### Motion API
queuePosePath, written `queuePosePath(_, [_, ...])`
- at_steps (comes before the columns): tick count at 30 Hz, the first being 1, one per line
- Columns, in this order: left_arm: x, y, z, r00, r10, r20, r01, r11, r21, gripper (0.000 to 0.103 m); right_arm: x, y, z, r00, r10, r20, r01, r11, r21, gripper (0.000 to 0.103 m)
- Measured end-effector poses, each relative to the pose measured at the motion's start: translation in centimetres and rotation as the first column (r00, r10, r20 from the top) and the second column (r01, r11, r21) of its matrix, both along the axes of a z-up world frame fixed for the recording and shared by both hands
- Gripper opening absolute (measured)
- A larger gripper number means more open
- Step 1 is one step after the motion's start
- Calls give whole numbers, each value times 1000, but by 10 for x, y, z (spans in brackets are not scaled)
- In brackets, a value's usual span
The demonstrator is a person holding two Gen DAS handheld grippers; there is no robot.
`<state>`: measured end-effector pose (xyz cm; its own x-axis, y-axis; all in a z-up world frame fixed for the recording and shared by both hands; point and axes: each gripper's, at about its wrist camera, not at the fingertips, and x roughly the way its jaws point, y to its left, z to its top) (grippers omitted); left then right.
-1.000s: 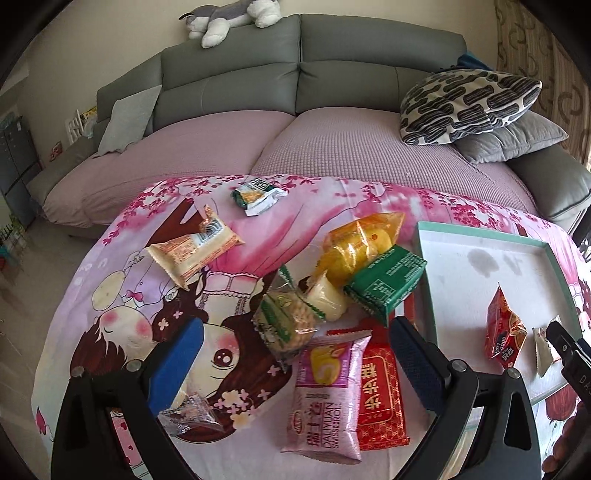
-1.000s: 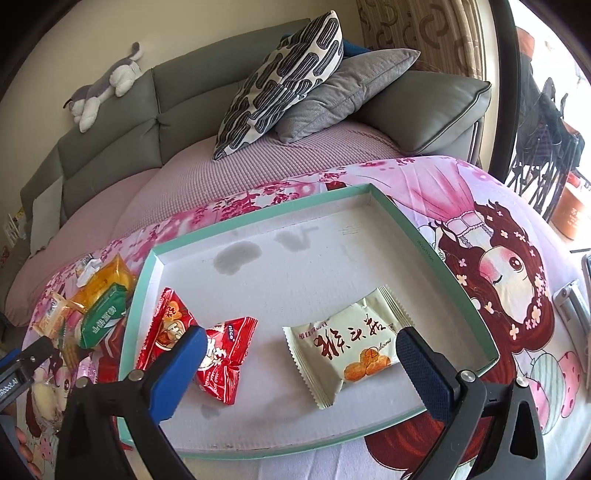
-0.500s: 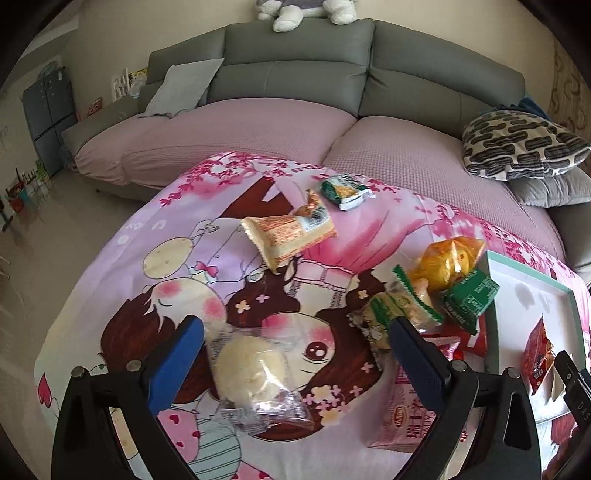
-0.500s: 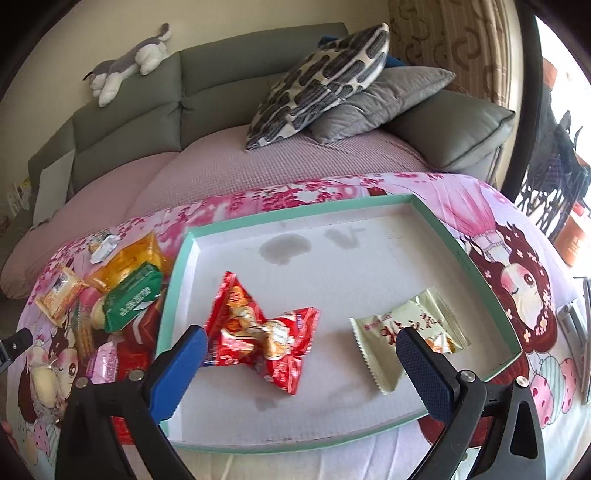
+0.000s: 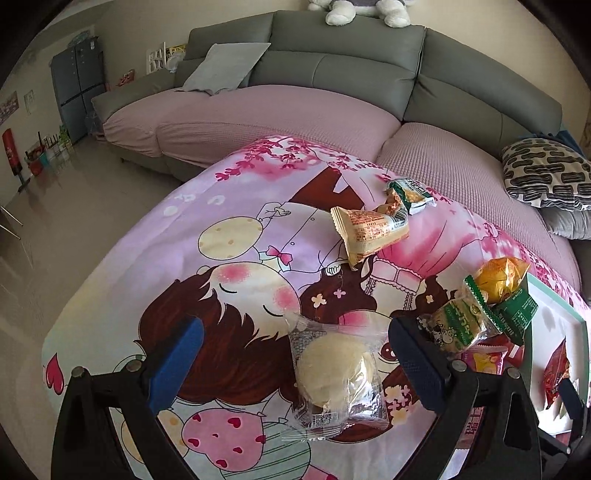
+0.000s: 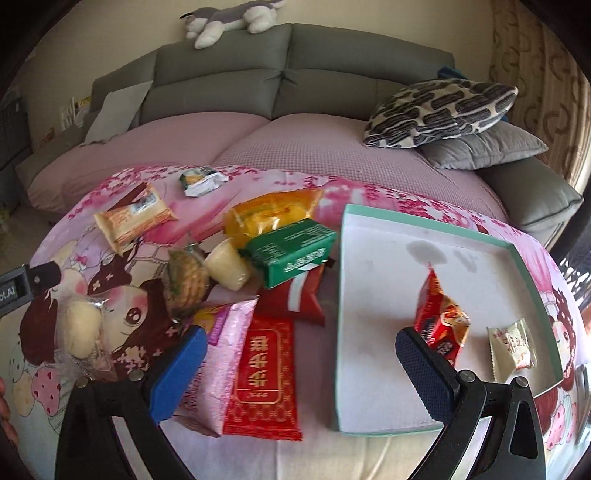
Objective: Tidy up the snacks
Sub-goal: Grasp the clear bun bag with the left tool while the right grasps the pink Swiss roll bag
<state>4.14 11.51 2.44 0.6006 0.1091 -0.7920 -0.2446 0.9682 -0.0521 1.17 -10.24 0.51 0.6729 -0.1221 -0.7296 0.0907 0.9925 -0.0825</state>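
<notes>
Tray [image 5: 554, 314] cut off by the right frame edge, only its near-left corner visible. Red packet [image 5: 556, 373] inside the tray partly hidden behind the right tongs [image 5: 570, 398]. Plush toy [image 5: 365, 9] behind the tray cropped at top. Packet lettering too small to read.

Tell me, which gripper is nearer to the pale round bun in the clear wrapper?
Left. The left gripper is open with the bun lying between its fingers. The right gripper is over the red packet near the tray, with the bun off to its left.
</notes>
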Motion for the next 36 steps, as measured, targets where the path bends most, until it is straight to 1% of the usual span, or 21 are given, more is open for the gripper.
queuePosePath(5, [6,0,-13,999,-14,-33,13,999,-32,100,3,33,-12,997,70,-29,-72,996,-58,103])
queuePosePath(8, [10,0,-24,998,-21,-62,18,998,-53,100,5,44,-22,994,92,-55,-96,991,-93,102])
queuePosePath(13, [14,-4,-35,995,-34,-92,29,998,-60,100,9,55,-33,990,109,-85,-119,985,-123,95])
queuePosePath(15, [16,-6,-40,994,-37,-101,31,998,-59,100,10,56,-37,989,110,-94,-122,984,-128,89])
queuePosePath(17, [18,-8,-44,994,-36,-108,29,998,-63,100,12,56,-40,988,110,-108,-123,985,-122,84])
queuePosePath(21, [21,-13,-56,990,-54,-131,42,995,-89,100,13,51,-42,986,114,-121,-122,990,-67,71])
queuePosePath(24, [24,-18,-63,985,-64,-161,53,996,-72,100,13,46,-40,987,111,-114,-117,992,-45,64])
queuePosePath(26, [26,-20,-66,980,-67,-190,56,996,-66,100,12,44,-38,987,112,-111,-116,993,-27,63])
queuePosePath(29, [26,-22,-67,978,-66,-199,55,997,-59,100,12,42,-36,988,117,-104,-118,993,-5,60])
queuePosePath(32, [25,-24,-68,977,-60,-206,49,997,-57,100,12,40,-37,987,117,-109,-117,993,10,60])
queuePosePath(36, [24,-24,-69,975,-63,-212,54,997,-46,100,13,41,-39,986,121,-114,-121,993,3,59])
